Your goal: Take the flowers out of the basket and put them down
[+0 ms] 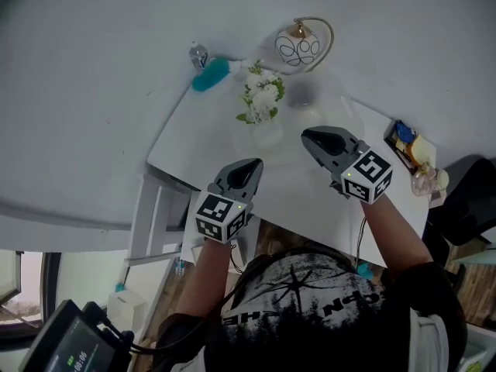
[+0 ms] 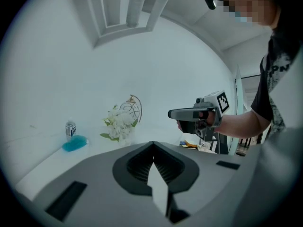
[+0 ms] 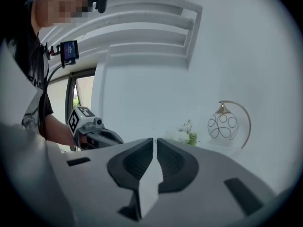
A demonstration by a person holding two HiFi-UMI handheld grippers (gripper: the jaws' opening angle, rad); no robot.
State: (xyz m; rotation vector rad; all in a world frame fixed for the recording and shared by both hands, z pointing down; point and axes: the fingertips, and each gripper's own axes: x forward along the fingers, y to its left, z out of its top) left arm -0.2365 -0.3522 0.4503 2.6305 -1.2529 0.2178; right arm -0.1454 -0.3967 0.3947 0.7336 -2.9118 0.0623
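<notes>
We hold both grippers above the near part of the white table [image 1: 310, 196], in the middle of the head view. The left gripper [image 1: 251, 164] has its jaws pressed together with nothing between them. The right gripper [image 1: 308, 136] is likewise closed and empty, only a thin slit showing between its pads in its own view. Both point toward the white flowers [image 1: 262, 99] with green leaves, which stand upright in the upper middle of the frame, beyond both tips and touched by neither. The flowers sit in a pale basket [image 1: 268, 136] (too washed out for us to make out its form). Just behind them, toward the top of the frame, stands a round white ornament [image 1: 297, 48] under a gold arc. To the upper left of the flowers a blue object [image 1: 211, 74] lies beside a small bottle [image 1: 198, 53]. At the table's right edge lies a cluster of small colourful items [image 1: 411, 149].
</notes>
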